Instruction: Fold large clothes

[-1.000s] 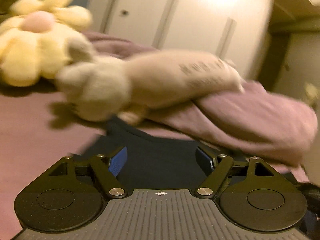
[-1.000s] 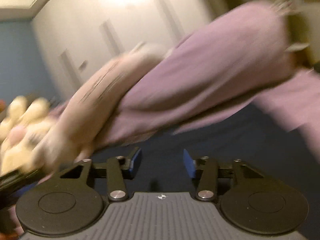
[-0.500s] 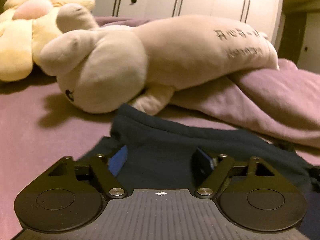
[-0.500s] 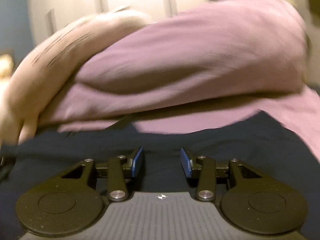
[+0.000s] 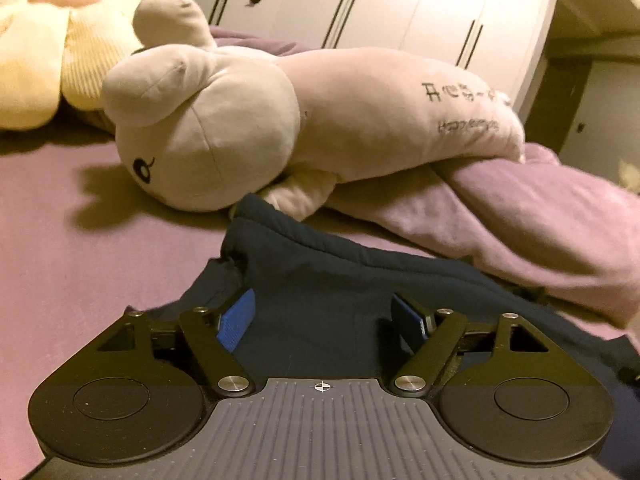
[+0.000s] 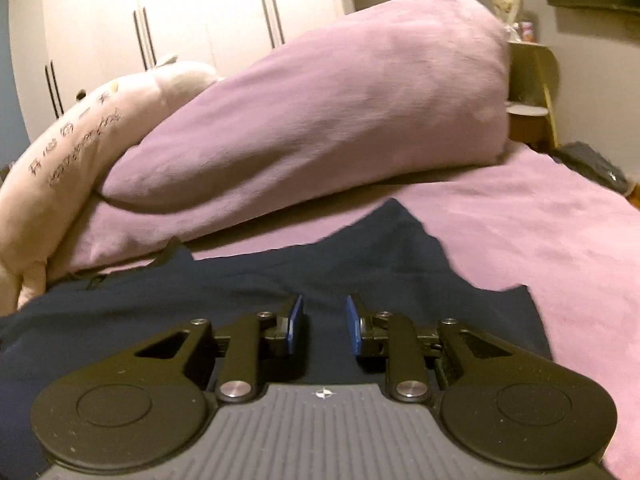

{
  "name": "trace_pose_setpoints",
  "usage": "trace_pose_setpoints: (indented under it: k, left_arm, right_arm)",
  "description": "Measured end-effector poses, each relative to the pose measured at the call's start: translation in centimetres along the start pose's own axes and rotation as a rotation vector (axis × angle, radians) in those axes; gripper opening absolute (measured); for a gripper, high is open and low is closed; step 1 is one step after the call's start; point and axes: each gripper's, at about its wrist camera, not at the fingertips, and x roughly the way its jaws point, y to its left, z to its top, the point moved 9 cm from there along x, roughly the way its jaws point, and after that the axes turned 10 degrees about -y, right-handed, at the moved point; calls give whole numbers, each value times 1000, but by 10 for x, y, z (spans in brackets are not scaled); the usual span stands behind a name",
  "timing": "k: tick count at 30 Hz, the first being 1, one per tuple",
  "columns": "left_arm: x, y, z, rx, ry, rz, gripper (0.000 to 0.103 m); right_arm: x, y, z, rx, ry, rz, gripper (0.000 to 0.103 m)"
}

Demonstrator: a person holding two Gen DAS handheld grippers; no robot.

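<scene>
A dark navy garment point(image 5: 320, 272) lies spread on the purple bed sheet point(image 5: 80, 240). My left gripper point(image 5: 322, 314) hovers low over its bunched edge, blue pads far apart and opening, and the cloth lies under them, not pinched. In the right wrist view the same garment point(image 6: 360, 256) ends in a pointed corner ahead. My right gripper point(image 6: 325, 322) is just above the cloth. Its jaws are closing to a narrow gap, and I see only flat navy fabric through that gap.
A beige plush rabbit point(image 5: 240, 128) lies right behind the garment, partly on a rolled purple duvet point(image 6: 340, 100). A yellow flower plush point(image 5: 48, 60) sits far left. White wardrobe doors point(image 6: 160, 12) stand behind. A bedside stand point(image 6: 532, 80) and a dark bundle point(image 6: 592, 164) are at the right.
Both grippers have dropped closer to the navy garment and the blur has cleared. The right gripper swung right and its pads drew nearer together. The left jaws stay wide.
</scene>
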Motion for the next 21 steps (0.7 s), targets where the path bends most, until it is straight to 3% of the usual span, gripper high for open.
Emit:
trace_pose_setpoints:
  k: [6,12,16,21]
  left_arm:
    - [4,5,-3,-47,1,-12,82]
    - [-11,1,-6,7,19,7,82]
    - [-44,-1,-13,58,20,1,82]
    - [-101,3,-21,162,46,-13,85]
  right_arm:
    - [18,7,-8,-100,13,-43,24]
    - [-1,-2,-4,-32,4,-6,25]
    - [-34,-13,-6,-20,5,8,25]
    - [-116,-38,-18,-100,-22,20,27]
